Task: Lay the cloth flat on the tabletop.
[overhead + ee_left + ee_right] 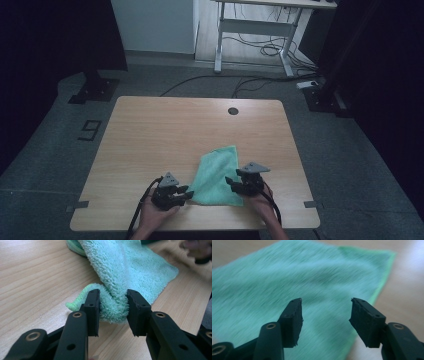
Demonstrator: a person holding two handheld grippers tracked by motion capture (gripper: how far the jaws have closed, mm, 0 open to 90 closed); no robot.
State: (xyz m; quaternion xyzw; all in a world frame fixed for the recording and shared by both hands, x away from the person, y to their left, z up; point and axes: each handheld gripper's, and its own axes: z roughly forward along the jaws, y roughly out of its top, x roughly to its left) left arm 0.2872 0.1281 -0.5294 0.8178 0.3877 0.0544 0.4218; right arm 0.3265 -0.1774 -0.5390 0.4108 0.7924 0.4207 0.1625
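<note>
The green cloth [218, 176] lies on the table [150, 130]; the left tool [111, 306] loosely brackets its bunched corner, the right tool [325, 312] gapes wide above it.

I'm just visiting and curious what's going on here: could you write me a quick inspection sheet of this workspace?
Surface: wooden table, with a round hole near its far edge.
Job's things: green cloth, folded, lying at the near edge; one corner is bunched up.
Clutter: nothing seen.
Grippers: left gripper has the bunched corner between its fingers, part open, grip not certain; right gripper is open above the cloth, holding nothing.
Cables: one trails from each gripper; more lie on the floor under a far desk.
Surroundings: grey carpet, a white-legged desk, dark stands at both sides.
</note>
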